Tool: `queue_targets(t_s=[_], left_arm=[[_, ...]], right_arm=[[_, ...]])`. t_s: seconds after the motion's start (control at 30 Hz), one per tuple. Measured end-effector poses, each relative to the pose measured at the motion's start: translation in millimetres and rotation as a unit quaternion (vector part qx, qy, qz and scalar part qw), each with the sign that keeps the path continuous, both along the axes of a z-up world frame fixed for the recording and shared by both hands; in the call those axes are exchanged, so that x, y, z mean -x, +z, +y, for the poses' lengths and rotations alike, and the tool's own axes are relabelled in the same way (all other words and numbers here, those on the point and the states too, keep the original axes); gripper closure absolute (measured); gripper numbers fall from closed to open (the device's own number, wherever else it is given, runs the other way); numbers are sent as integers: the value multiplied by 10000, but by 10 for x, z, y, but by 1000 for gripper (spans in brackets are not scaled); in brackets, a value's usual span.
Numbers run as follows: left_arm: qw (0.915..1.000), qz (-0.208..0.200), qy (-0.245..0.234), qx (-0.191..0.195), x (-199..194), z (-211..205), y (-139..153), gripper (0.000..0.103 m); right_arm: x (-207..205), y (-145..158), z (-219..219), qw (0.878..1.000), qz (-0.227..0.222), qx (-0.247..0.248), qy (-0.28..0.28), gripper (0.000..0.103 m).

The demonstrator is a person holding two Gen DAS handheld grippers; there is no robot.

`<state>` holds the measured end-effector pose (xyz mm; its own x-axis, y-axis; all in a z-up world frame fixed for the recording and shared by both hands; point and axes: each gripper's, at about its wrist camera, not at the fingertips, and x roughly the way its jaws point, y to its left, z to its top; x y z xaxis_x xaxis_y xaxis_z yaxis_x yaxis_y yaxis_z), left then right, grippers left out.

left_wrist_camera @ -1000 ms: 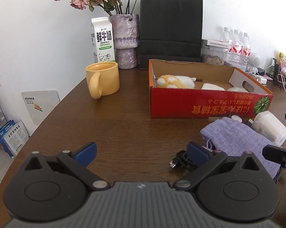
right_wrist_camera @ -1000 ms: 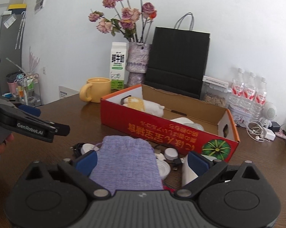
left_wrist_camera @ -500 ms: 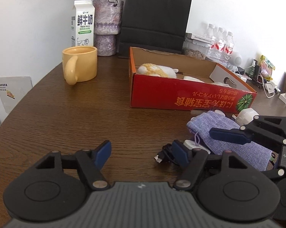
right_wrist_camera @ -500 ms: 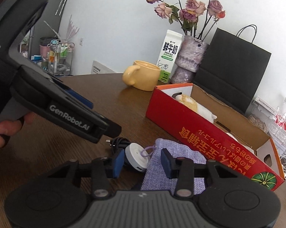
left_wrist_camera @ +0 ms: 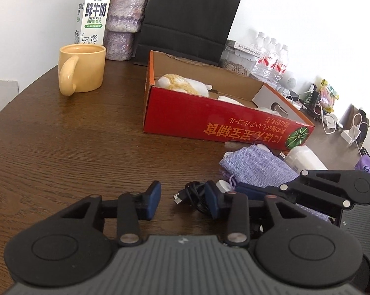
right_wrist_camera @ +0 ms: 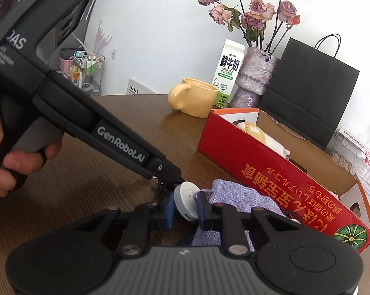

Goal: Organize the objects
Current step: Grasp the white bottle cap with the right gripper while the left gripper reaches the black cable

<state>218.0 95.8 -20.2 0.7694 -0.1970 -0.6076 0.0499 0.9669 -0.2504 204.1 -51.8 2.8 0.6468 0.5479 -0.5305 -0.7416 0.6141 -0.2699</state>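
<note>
A black cable (left_wrist_camera: 192, 195) lies coiled on the brown table (left_wrist_camera: 74, 152) beside a white round plug (right_wrist_camera: 185, 202) and a purple cloth pouch (left_wrist_camera: 256, 167). My left gripper (left_wrist_camera: 182, 200) is low over the table, its jaws closing. The cable sits between them against the right pad, and the left pad is clear of it. My right gripper (right_wrist_camera: 185, 210) comes in from the right, its jaws closing with both pads pressed on the white plug. In the right wrist view a hand (right_wrist_camera: 10, 162) holds the left gripper, whose tip (right_wrist_camera: 170, 177) hides most of the cable.
A red cardboard box (left_wrist_camera: 221, 123) with a plush toy (left_wrist_camera: 182, 86) inside stands behind the pouch. Further back are a yellow mug (left_wrist_camera: 82, 71), a milk carton (left_wrist_camera: 91, 17), a vase (left_wrist_camera: 123, 22) and a black paper bag (left_wrist_camera: 189, 19). A white box (left_wrist_camera: 305, 158) lies right of the pouch.
Both grippers' jaws have narrowed. The right gripper swung left from over the pouch and closed round the white plug. The left gripper tipped down and closed in on the cable.
</note>
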Motion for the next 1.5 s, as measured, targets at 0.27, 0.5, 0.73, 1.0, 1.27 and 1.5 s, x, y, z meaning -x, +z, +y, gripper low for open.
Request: queue_targets(t_s=[0.27, 0.5, 0.73, 1.0, 1.27, 1.5], left_arm=[[9998, 22, -120, -169, 6, -73, -57, 75], [9997, -95, 46, -224, 62, -58, -76, 75], [9987, -140, 423, -253, 120, 12, -71, 74], [9941, -604, 613, -660, 300, -108, 65, 13], [9915, -396, 728, -1001, 182, -340, 28, 0], [9882, -62, 907, -1229, 32, -431, -57, 0]], right_arm=[[-38, 23, -79, 9995, 36, -281, -150, 94], [-98, 113, -254, 9955, 95, -863, -378, 94], [-114, 232, -475, 9844, 319, -1679, -409, 94], [-135, 314, -754, 9722, 325, -2194, -749, 94], [-129, 332, -1014, 9652, 233, -2374, -1074, 94], [-125, 298, -1324, 9567, 202, -2522, -1440, 94]])
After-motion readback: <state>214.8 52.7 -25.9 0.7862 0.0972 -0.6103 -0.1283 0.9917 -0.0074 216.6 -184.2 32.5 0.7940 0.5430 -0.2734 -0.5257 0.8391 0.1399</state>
